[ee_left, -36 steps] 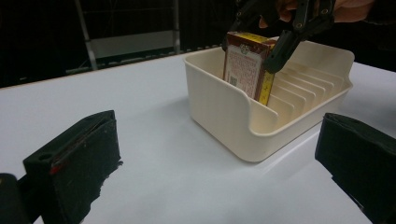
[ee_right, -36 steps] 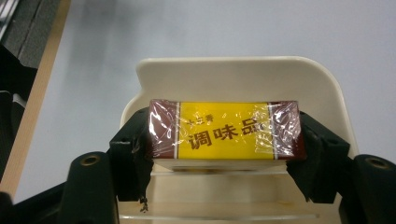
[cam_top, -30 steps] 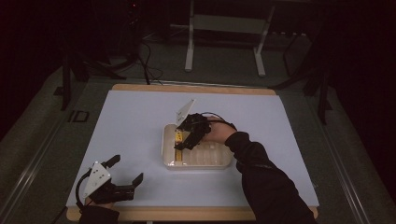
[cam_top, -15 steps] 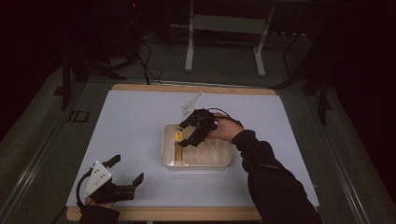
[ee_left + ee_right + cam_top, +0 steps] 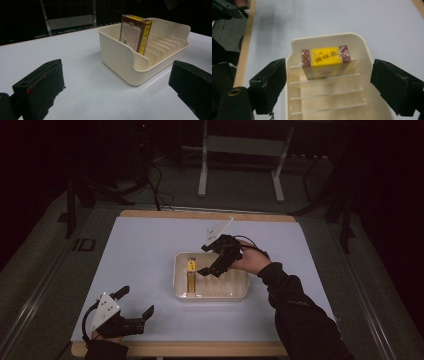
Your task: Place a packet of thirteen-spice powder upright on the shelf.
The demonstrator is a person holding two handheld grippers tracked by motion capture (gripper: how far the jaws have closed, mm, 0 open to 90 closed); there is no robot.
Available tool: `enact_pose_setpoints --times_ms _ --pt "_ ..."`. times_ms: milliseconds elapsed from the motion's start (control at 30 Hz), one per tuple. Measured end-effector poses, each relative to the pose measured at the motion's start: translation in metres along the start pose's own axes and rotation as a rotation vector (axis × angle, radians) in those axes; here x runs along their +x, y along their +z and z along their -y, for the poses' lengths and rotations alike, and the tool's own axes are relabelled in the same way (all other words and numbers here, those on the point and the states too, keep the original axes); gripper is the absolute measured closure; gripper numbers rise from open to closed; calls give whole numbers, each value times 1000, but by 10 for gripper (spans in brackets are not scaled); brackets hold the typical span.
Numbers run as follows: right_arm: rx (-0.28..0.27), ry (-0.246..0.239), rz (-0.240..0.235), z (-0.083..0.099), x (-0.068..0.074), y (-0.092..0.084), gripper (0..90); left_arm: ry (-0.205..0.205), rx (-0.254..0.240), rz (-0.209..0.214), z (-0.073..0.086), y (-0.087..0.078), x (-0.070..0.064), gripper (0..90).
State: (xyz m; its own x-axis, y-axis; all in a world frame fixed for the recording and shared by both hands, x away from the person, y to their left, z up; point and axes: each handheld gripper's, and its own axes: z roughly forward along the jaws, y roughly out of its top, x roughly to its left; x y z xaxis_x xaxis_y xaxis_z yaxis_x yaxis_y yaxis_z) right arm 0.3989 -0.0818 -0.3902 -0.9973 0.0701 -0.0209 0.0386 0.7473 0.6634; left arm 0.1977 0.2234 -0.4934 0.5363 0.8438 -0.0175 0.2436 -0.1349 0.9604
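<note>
A cream slotted tray [image 5: 235, 292] sits mid-table. A red-brown and yellow box [image 5: 191, 274] stands on edge in its leftmost slot, seen upright in the left gripper view [image 5: 133, 33] and from above in the right gripper view [image 5: 325, 61]. My right gripper [image 5: 202, 259] hovers just above the tray, right of the box. Its jaws have just been opening and now stand wide [image 5: 332, 86], the box beyond them untouched. My left gripper [image 5: 137, 300] rests open near the front left corner, pointing at the tray [image 5: 140, 67], with nothing between its jaws [image 5: 116, 90].
The white mat [image 5: 150, 250] covers a wood-edged table [image 5: 200, 349]. Beyond the far edge stand metal frame legs [image 5: 202, 165] and cables [image 5: 157, 182] on a dark floor. The person's right sleeve [image 5: 300, 320] crosses the front right of the mat.
The right gripper opened, let go of the box and lifted up and to the right, away from it. The box stays standing in the tray's left slot. The left gripper kept still.
</note>
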Motion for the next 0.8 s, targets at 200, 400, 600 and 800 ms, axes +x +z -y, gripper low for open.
enact_pose_setpoints --times_ms 200,400,600,800 --pt "-18 58 74 10 -3 -13 131 -2 2 2 0 0 0 1" --pt "-32 103 113 21 -6 -22 132 0 2 5 0 1 0 1" --pt "-45 142 155 32 -5 -30 133 0 4 5 0 1 0 1" --pt "-110 161 217 41 0 -38 133 -2 1 6 0 1 -1 1"
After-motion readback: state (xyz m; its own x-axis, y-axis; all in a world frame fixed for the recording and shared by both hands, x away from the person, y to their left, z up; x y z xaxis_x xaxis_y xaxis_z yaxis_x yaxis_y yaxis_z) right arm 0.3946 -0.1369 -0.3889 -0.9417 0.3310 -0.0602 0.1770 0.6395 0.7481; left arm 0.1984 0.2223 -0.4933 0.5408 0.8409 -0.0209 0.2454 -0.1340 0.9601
